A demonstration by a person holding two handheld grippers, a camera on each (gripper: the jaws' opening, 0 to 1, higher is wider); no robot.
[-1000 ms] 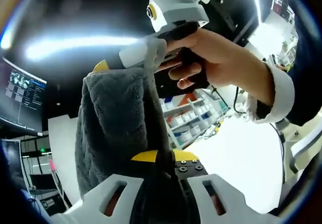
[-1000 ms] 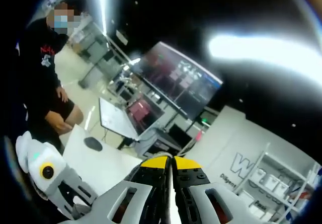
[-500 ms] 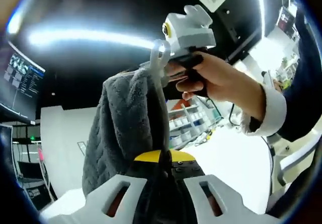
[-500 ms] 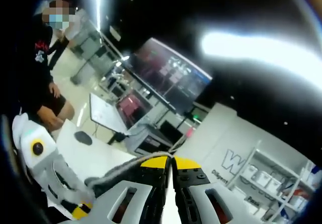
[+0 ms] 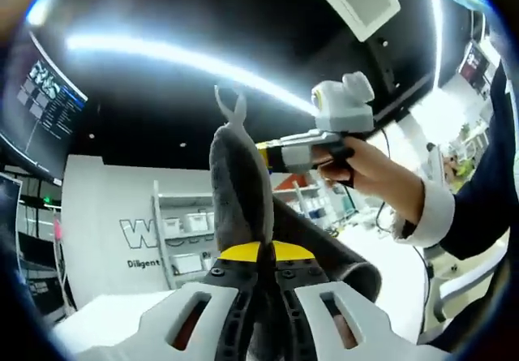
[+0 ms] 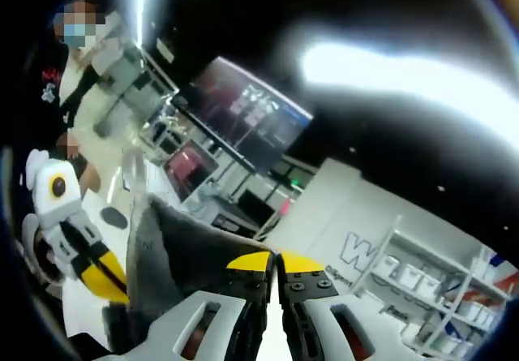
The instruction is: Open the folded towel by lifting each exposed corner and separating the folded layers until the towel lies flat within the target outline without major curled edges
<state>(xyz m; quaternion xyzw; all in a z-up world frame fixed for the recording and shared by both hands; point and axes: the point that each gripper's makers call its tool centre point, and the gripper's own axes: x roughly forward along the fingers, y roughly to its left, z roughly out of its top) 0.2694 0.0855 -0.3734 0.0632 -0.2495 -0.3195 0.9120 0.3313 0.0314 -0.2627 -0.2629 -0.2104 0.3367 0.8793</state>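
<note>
- In the left gripper view, a dark wall screen (image 5: 45, 105) hangs at far left, under a long bright ceiling light (image 5: 178, 57).
- Right of the screen stands a white wall with dark lettering (image 5: 146, 235), and beside that a white shelf unit holding pale bins (image 5: 190, 243).
- A square white ceiling panel (image 5: 362, 2) sits at upper right.
- The left gripper (image 5: 259, 268), with white jaws and yellow-capped black tips, has its jaws pressed together on the dark grey plush towel (image 5: 239, 191), which rises from between the tips into a narrow peak.
- To the right, a hand (image 5: 373, 174) in a white cuff and dark sleeve holds the other gripper level, its nose against the towel's right side.
- In the right gripper view, a person in dark clothing (image 6: 61, 93) stands at far left, near a white table surface (image 6: 81, 296).
- The other white and yellow gripper shows at lower left, touching the grey towel (image 6: 186, 255).
- A large dark wall screen (image 6: 243, 113) sits mid-frame, with white shelves (image 6: 422, 284) at right.
- The right gripper (image 6: 273, 276) has its jaws drawn nearly together; the towel lies against its left jaw, but I cannot tell whether the tips grip it.
</note>
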